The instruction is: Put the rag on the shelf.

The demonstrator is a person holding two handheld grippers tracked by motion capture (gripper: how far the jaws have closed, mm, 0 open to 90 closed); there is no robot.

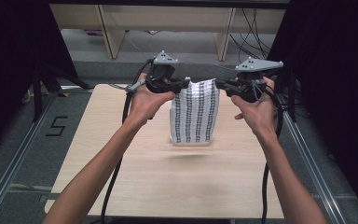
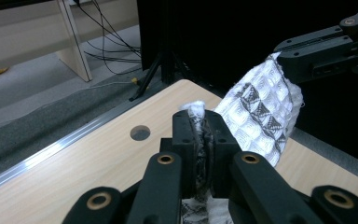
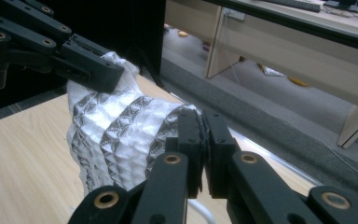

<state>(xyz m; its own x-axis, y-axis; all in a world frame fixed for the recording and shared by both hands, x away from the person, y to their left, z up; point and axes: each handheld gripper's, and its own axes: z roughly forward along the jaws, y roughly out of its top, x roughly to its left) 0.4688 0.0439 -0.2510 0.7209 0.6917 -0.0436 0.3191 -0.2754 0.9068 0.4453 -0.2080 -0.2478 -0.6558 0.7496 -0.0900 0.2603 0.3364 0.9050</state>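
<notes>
Pale wood of the table (image 1: 121,177) lay under a dim room, with desk legs and loose cables on the grey floor at 12 o'clock. Over its middle hung the patterned cloth (image 1: 195,114), a white towel with dark woven stripes, its long axis running straight down from 12 to 6 o'clock and its lower edge seemingly just clear of the tabletop. The left gripper (image 1: 186,82) pinched the top corner at about 11 o'clock of the cloth, jaws clamped tight on a fold of fabric, as its own view showed (image 2: 200,140). The right gripper (image 1: 217,84) held the opposite top corner at about 1 o'clock, jaws likewise closed hard on the weave (image 3: 201,140). Both hands sat level and equally near, facing each other across the top hem, so the cloth hung between and below the jaws; lowering it flat would probably depend on keeping that hem taut.
</notes>
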